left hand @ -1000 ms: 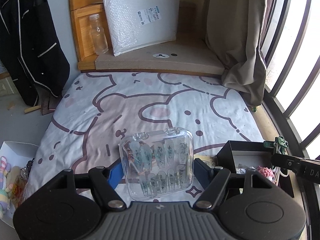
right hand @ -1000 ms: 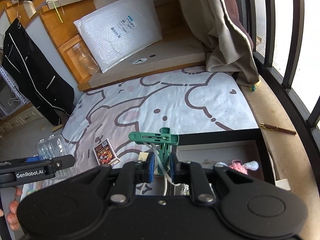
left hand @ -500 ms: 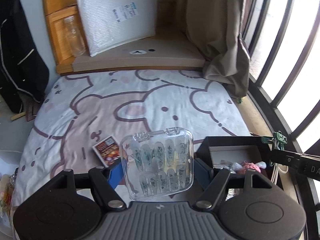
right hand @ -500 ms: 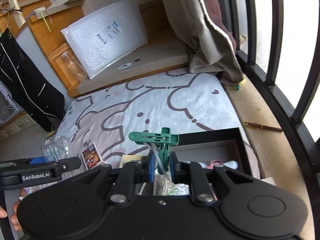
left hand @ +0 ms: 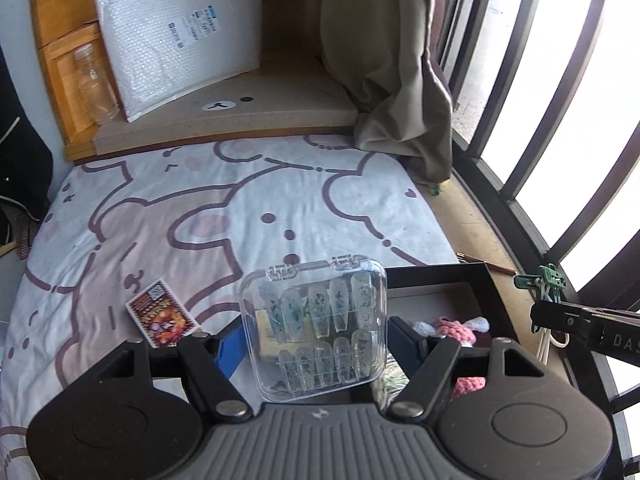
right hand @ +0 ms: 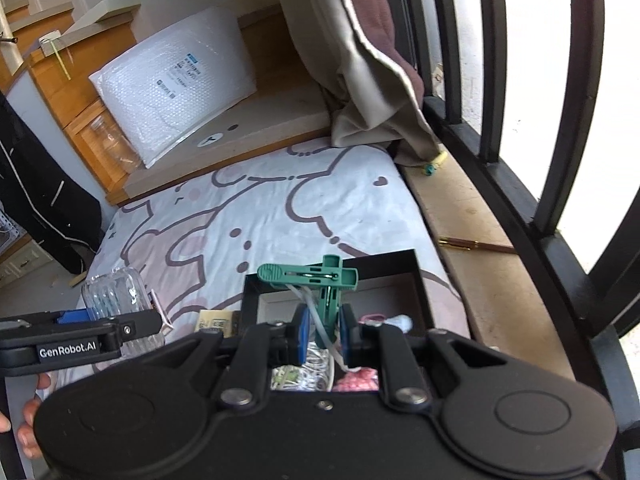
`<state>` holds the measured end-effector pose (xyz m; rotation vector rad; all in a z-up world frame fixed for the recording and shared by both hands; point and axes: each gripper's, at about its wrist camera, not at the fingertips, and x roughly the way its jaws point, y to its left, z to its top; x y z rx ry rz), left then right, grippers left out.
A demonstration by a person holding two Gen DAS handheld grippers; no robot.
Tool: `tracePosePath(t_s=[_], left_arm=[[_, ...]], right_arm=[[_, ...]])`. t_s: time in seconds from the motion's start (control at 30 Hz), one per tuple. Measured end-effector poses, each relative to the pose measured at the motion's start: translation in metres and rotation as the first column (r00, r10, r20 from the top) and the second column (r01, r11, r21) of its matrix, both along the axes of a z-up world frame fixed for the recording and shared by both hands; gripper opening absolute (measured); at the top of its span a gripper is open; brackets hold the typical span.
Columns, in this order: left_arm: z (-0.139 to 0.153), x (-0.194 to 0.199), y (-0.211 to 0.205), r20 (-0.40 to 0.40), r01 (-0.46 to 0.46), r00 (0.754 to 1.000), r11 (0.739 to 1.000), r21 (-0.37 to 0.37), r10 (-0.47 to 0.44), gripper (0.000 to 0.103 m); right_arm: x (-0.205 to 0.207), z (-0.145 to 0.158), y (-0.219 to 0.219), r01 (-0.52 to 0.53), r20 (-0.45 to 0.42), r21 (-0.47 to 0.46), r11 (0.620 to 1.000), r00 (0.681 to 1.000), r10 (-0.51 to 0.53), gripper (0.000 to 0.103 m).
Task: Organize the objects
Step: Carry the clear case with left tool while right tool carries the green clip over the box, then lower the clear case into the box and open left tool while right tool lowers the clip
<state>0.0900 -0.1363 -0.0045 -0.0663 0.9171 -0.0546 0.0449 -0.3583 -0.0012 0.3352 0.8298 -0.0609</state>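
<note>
My left gripper (left hand: 316, 340) is shut on a clear plastic case of press-on nails (left hand: 318, 328), held upright above the bed by its two side edges. The same case (right hand: 114, 294) shows at the left of the right wrist view. My right gripper (right hand: 323, 334) is shut on a green clothes peg (right hand: 316, 280) with a white cable (right hand: 316, 320) looped through it; the peg (left hand: 542, 278) also shows at the right edge of the left wrist view. A black open box (left hand: 440, 272) holding pink and white crochet pieces (left hand: 452, 326) lies just below and beyond both grippers; its rim (right hand: 416, 276) is under the peg.
A small colourful card pack (left hand: 162, 312) lies on the bear-print sheet (left hand: 240, 208). A white bubble mailer (left hand: 176, 36) and a clear bottle (left hand: 96, 84) stand on the wooden headboard shelf. A curtain (left hand: 396, 80), window bars and a pen (right hand: 476, 245) on the sill bound the right side.
Both grippers have shifted right along the bed with their loads still held. The black box now lies closer beneath them, and the card pack has come into the left wrist view.
</note>
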Motion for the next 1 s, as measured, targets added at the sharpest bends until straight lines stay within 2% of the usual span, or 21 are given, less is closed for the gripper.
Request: tracePosePath(t_s=[0.33, 0.67, 1.0], left_arm=[[-0.004, 0.005, -0.016, -0.010, 0.035, 0.999, 0.999, -0.022, -0.035, 0.073], [-0.013, 0.015, -0.035, -0.025, 0.071, 0.997, 0.997, -0.042, -0.072, 0.073], [-0.027, 0.029, -0.043, -0.057, 0.083, 0.994, 0.994, -0.076, -0.088, 0.073]], right_arm=[[-0.003, -0.009, -0.016, 0.012, -0.036, -0.007, 1.000, 0.999, -0.012, 0.016], [0.005, -0.043, -0.036, 0.060, -0.170, 0.060, 0.996, 0.984, -0.049, 0.016], [0.018, -0.071, -0.037, 0.065, -0.299, 0.032, 0.997, 0.953, -0.053, 0.017]])
